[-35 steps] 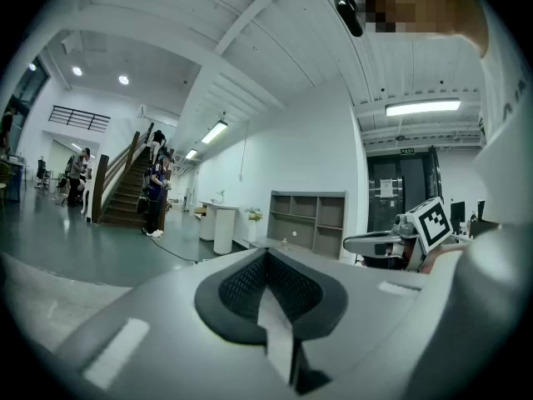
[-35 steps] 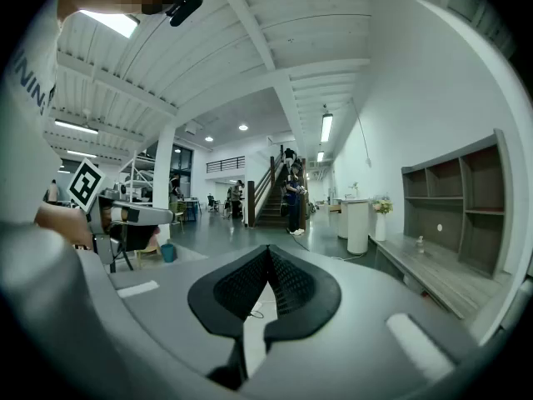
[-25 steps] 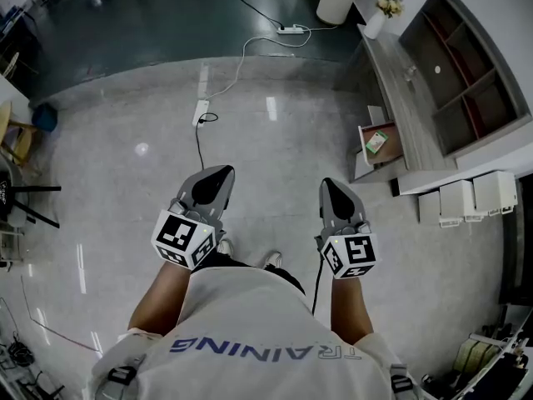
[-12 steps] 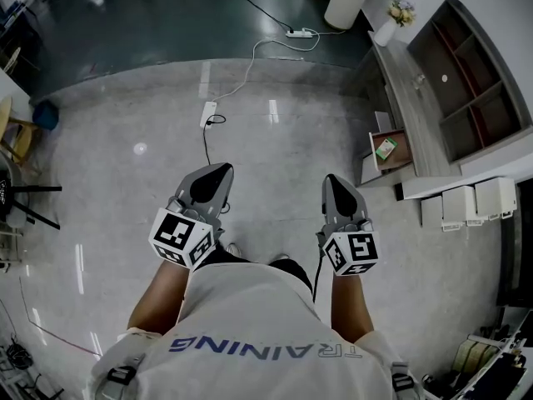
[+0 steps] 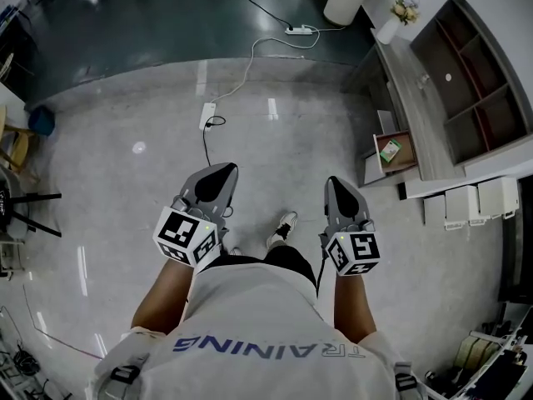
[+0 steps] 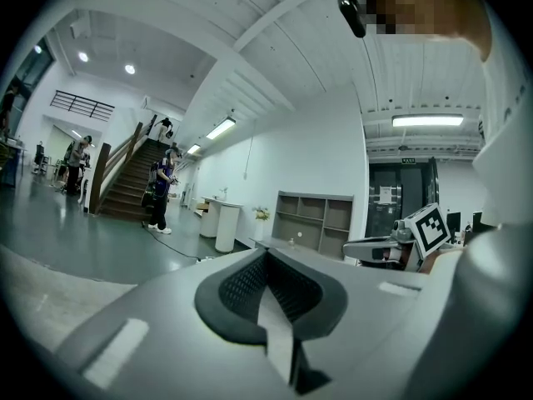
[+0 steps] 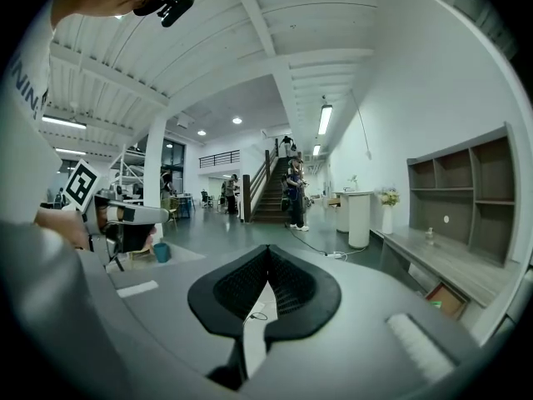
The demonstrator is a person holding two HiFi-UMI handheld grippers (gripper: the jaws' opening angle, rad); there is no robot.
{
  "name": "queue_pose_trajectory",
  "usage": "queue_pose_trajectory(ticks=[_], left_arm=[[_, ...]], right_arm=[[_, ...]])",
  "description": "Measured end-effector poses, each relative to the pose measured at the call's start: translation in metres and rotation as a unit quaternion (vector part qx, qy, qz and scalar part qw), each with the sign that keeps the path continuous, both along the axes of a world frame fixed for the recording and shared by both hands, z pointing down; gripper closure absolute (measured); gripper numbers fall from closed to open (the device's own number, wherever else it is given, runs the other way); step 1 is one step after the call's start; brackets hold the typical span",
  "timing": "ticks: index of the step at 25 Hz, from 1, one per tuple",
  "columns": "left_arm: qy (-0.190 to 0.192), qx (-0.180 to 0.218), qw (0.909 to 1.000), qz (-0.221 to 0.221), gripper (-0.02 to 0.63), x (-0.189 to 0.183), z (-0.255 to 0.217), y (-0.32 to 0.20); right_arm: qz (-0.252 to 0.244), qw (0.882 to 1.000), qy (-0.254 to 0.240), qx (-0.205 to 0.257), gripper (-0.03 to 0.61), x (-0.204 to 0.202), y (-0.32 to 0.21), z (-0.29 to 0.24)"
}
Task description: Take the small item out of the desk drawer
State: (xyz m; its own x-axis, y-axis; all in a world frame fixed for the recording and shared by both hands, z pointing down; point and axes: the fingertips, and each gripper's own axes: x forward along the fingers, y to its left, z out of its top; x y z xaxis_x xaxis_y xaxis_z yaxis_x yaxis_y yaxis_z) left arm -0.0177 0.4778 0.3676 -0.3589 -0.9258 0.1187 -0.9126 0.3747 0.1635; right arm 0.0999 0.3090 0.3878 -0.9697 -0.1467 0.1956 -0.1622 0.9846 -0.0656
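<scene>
The 2 grippers are held over the floor (image 5: 275, 148), well apart from the desk (image 5: 412, 98). The left gripper (image 5: 218, 172) is seen with its jaws closed together and nothing between them. The right gripper (image 5: 336, 183) is likewise pressed shut and empty. The desk's drawer (image 5: 401, 158) stands open, and 1 small green item (image 5: 389, 148), possibly a packet, is seen lying inside it.

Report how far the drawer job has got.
Done: the desk drawer stands open, a small green-and-white item visible inside. In hand: nothing; the left tongs and right tongs are shut, empty, held apart from the desk. Left: approach, grip the item, lift it out.
</scene>
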Motion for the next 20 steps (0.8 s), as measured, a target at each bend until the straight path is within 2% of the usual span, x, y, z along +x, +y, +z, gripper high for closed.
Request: queue_pose_trajectory(ticks=[5,10,20], left_arm=[[0.001,-0.010,0.9999,0.011,0.615,-0.025,0.002,-0.051],[-0.014,-0.008,0.9998,0.012,0.615,-0.054,-0.007,-0.123],[-0.011,-0.012,0.9996,0.024,0.615,-0.087,-0.005,-0.261]], right_arm=[[-0.001,1.000,-0.001,-0.011,0.561,-0.034,-0.047,0.006],[-0.005,1.000,-0.003,-0.015,0.561,-0.063,-0.115,0.009],[0.005,1.000,-0.004,-0.018,0.561,-0.093,-0.252,0.010]])
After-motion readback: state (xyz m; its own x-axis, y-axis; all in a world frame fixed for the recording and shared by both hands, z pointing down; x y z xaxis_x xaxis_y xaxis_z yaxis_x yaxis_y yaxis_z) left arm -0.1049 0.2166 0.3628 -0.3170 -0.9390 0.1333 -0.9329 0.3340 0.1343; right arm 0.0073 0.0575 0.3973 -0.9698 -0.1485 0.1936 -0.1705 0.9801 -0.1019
